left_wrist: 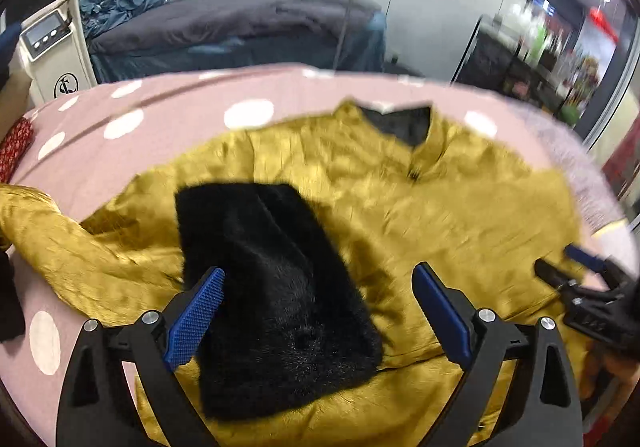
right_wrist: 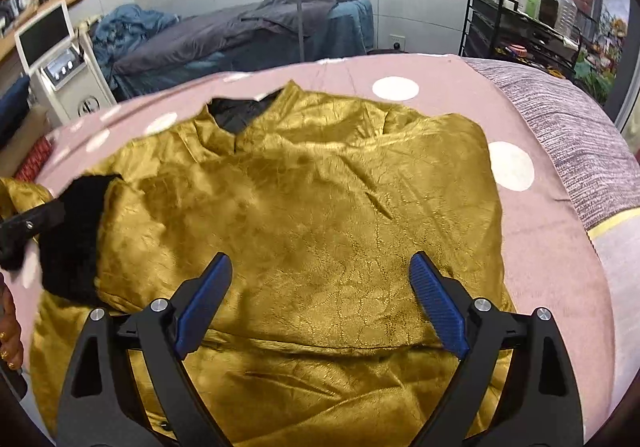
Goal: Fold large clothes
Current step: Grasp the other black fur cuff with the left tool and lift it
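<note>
A mustard-gold jacket (left_wrist: 460, 207) with a black fur lining lies spread on a pink bed cover with white dots (left_wrist: 168, 99). A flap of the black lining (left_wrist: 276, 287) is turned over onto the gold cloth. My left gripper (left_wrist: 320, 271) is open and empty, hovering over that black flap. My right gripper (right_wrist: 320, 259) is open and empty above the jacket's gold body (right_wrist: 320, 199). The right gripper also shows in the left wrist view (left_wrist: 560, 263) at the jacket's right edge. The collar (right_wrist: 240, 111) lies at the far side. One gold sleeve (left_wrist: 52, 243) trails to the left.
A grey striped blanket (right_wrist: 576, 151) covers the bed's right end. A massage bed with dark bedding (right_wrist: 256, 31) stands behind. A white machine with a screen (right_wrist: 60, 63) is at the back left. A black trolley with bottles (right_wrist: 528, 15) is at the back right.
</note>
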The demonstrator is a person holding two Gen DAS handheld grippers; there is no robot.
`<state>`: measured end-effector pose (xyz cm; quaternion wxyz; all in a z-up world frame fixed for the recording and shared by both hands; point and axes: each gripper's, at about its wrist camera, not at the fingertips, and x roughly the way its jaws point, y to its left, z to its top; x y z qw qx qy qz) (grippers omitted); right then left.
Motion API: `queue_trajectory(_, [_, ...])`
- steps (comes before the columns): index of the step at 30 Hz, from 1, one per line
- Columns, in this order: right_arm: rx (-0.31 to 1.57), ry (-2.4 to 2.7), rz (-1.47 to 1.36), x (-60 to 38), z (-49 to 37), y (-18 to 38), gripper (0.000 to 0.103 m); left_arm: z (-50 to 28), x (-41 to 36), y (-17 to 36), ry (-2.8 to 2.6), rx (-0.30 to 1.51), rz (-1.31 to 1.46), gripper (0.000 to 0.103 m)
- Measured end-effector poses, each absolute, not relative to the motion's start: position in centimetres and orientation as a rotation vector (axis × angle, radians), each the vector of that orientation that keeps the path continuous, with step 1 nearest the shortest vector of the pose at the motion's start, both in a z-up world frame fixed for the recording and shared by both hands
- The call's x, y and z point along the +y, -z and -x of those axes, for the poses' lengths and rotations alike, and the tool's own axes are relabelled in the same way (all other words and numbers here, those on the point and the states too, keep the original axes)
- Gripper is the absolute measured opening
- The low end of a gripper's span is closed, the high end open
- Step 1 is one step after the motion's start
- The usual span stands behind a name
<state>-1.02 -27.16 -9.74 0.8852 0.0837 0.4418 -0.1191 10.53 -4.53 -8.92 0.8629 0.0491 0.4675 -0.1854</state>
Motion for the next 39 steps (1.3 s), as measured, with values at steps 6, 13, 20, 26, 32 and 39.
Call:
queue_trajectory(6, [0.978,0.269,-0.092,-27.1,0.5,13.7,0.097,-11.5,-4.6,14.2,0.337,1.112,-0.134,0.097])
queue_trajectory(13, [0.935,0.303,-0.022,-26.2,0.8,14.6,0.097,-11.4,-5.2,14.8,0.315,1.098,-0.217,0.098])
queue_trajectory(20, [0.92,0.311,-0.003,-25.8,0.8,14.7,0.097,-10.2,-6.0,15.3,0.268,1.01,-0.228,0.098])
queue_trajectory(26, [0.917,0.304,-0.015,-25.9,0.9,14.7,0.097,-9.0,-4.5,12.7,0.288,0.947,-0.165,0.097])
queue_trajectory(32, [0.914,0.316,0.005,-25.7,0.9,14.6,0.097,-6.8,1.6,8.8,0.297,0.861,0.042,0.097])
queue_trajectory(39, [0.911,0.317,0.006,-25.6,1.0,14.7,0.097,-5.9,16.5,8.7,0.013,0.835,0.313,0.096])
